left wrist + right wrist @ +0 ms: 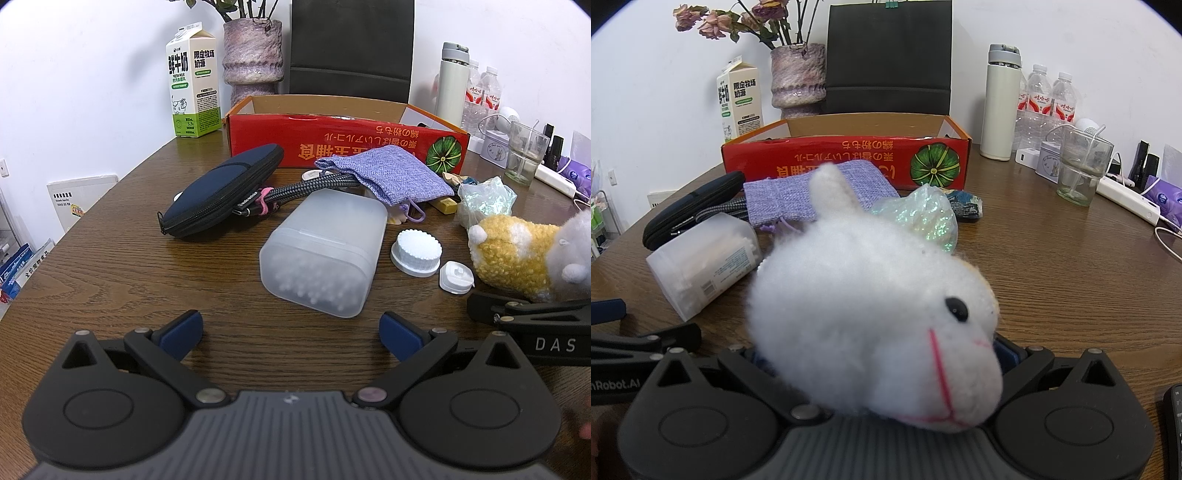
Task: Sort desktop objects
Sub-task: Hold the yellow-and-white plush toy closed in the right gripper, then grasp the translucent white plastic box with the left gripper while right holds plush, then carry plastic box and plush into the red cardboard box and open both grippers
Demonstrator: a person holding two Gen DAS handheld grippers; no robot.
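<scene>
One plush toy (871, 314) between right jaws

Ahead of the left gripper (291, 328), a frosted, translucent plastic cotton-swab box (321, 254) is seen on a grained, satin wood table (110, 258). A fluffy, woolly plush toy (871, 325) is pressed between the right gripper's matt black arms. Beyond it, a coarse-woven purple cloth pouch (820, 195) and a glossy red cardboard box (846, 155) are seen.

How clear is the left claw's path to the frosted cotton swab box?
Probably clear: the left claw is open, with the cotton swab box straight ahead and only bare table between.
</scene>
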